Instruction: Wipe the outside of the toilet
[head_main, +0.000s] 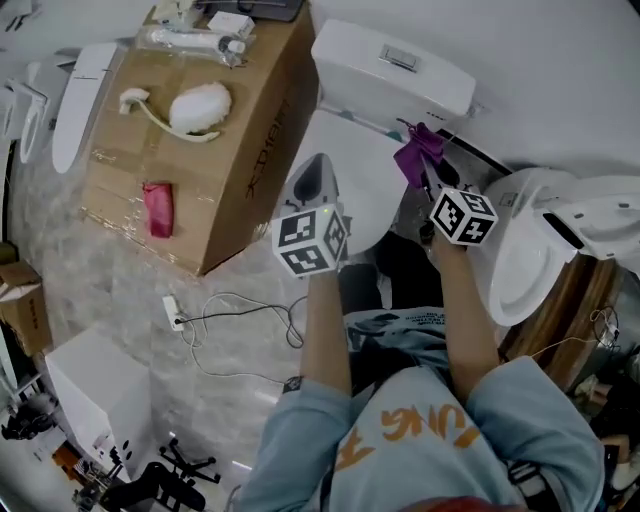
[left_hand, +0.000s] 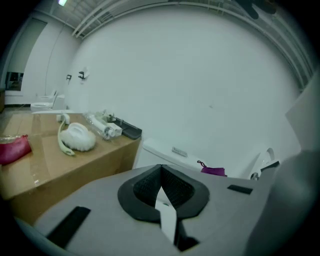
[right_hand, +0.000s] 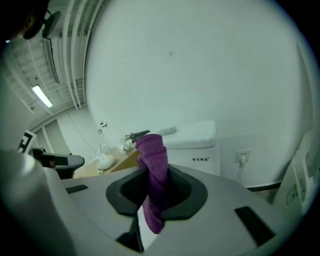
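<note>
The white toilet stands ahead of me, its tank (head_main: 392, 65) against the wall and its closed lid (head_main: 355, 175) below. My left gripper (head_main: 312, 172) hovers over the lid's left side, shut with nothing between its jaws (left_hand: 160, 169). My right gripper (head_main: 424, 178) is at the lid's right edge, just below the tank, shut on a purple cloth (head_main: 417, 152). In the right gripper view the cloth (right_hand: 152, 165) stands up out of the jaws and hangs down between them, with the tank (right_hand: 195, 136) behind. The left gripper view shows the tank (left_hand: 172, 151) and the cloth (left_hand: 213, 170) far off.
A cardboard box (head_main: 245, 170) stands left of the toilet, carrying a white fluffy brush (head_main: 200, 106), a pink cloth (head_main: 158, 208) and a wrapped bottle (head_main: 195, 40). A second toilet (head_main: 535, 250) is close on the right. A power strip and cable (head_main: 175, 312) lie on the floor.
</note>
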